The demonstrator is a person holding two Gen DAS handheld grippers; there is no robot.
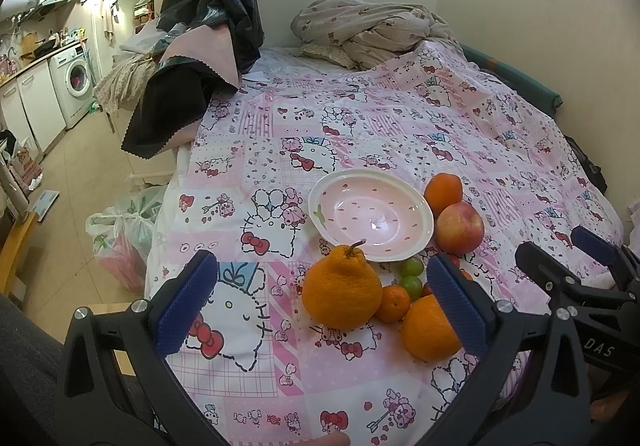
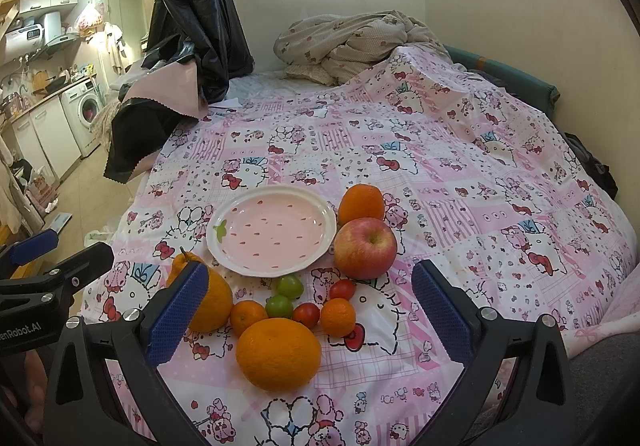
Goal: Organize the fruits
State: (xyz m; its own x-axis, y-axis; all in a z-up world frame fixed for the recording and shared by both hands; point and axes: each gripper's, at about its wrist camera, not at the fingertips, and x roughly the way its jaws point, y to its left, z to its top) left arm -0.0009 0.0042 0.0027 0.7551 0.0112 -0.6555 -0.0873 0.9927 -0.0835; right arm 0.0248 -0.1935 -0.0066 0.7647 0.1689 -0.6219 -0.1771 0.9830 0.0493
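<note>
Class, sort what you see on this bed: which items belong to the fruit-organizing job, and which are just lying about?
Part of the job:
pink plate
apple
large orange
knobbly stemmed orange
mandarins
green fruits
cherry tomatoes

Just lying about:
crumpled duvet
black plastic sheet
washing machine

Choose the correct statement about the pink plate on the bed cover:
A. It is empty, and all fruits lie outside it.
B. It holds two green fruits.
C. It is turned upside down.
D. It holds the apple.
A: the plate faces up with nothing on it, while the apple, the green fruits and the oranges lie on the bed cover around it.
</note>
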